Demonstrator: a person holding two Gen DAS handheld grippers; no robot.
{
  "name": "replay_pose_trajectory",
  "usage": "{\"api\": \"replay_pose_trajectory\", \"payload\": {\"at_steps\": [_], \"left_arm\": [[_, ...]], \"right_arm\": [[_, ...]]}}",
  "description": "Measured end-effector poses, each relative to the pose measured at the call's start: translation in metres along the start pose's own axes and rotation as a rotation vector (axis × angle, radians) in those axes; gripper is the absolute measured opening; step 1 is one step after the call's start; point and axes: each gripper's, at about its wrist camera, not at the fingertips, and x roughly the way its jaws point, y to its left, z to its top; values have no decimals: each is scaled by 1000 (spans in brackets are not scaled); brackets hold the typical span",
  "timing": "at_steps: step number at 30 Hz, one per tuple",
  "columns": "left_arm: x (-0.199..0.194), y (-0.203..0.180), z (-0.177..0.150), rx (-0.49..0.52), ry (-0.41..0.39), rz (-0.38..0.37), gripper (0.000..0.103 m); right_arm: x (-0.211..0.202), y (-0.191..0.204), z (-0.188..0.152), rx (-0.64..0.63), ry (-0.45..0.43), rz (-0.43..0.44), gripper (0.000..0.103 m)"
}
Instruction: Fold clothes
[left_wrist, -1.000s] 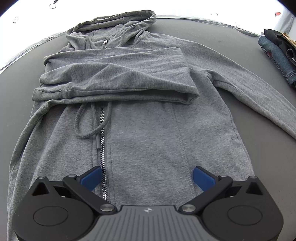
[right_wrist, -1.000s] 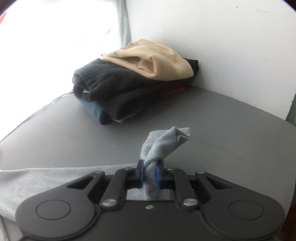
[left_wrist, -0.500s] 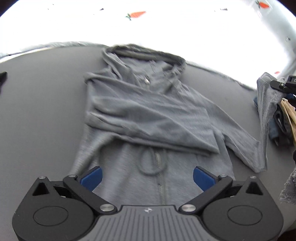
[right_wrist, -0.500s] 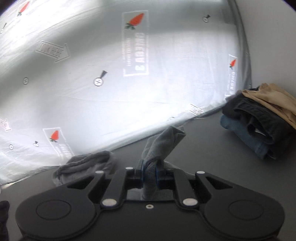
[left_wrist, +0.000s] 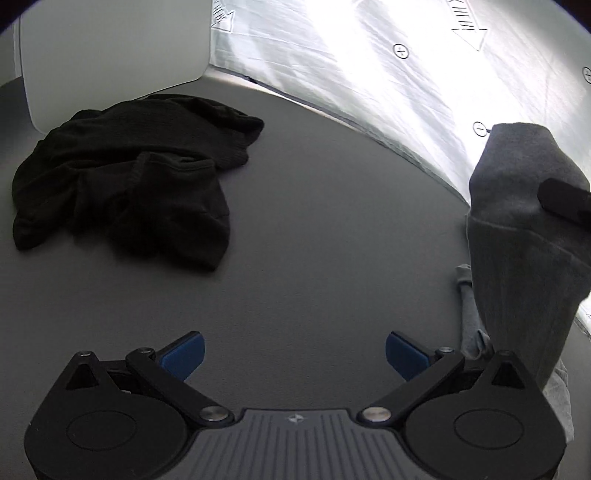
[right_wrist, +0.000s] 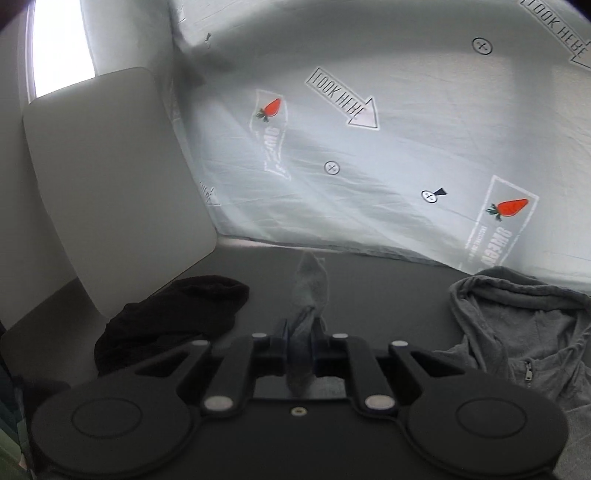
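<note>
The grey zip hoodie (right_wrist: 524, 332) lies on the dark table, its hood and zipper at the right of the right wrist view. My right gripper (right_wrist: 301, 332) is shut on the hoodie's sleeve end (right_wrist: 308, 284), which sticks up between the pads. In the left wrist view that lifted grey sleeve (left_wrist: 524, 236) hangs at the right edge, with part of the right gripper's black body pressed against it. My left gripper (left_wrist: 293, 356) is open over bare table, blue pads wide apart and holding nothing.
A crumpled black garment (left_wrist: 125, 181) lies on the grey table (left_wrist: 314, 229) at the left, also seen as the black garment (right_wrist: 170, 321). A white panel (right_wrist: 110, 184) stands behind it. A printed white sheet (right_wrist: 369, 147) backs the table.
Both views have swung left: the folded stack left the right view and the hoodie body left the left view. The right gripper carried the sleeve leftward across the hoodie. The left gripper stayed open.
</note>
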Motion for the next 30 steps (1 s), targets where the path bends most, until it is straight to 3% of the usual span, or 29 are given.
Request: {"api": "replay_pose_trajectory", "payload": {"at_steps": [4,8,11,16,21,25,28,30], "left_arm": [[12,18,10,-51,4,57,103],[20,6,14,28,15,81,103],[21,-14,15,80,16,66,103],[16,-75,10,243,-7,-4,103],[21,-152,-7,474,-18,-82,103],[27,-206,-29,650,-11,-140,103],[36,-233,-48,754,-7,-130,103],[41,-244,-55,793,4,-122,103]], "right_arm": [[15,0,-7,32,56,53,11],[20,-14,-12,89,82,73,11],[10,-53,-6,177,47,24,11],[-32,-129,-19,255,-34,-178,11],[-74,-204,-58,339,-61,-409,12],[-90,-241,-92,352,-25,-559,12],[-91,-262,-115,384,19,-622,15],[-88,-273,-128,411,65,-640,29]]}}
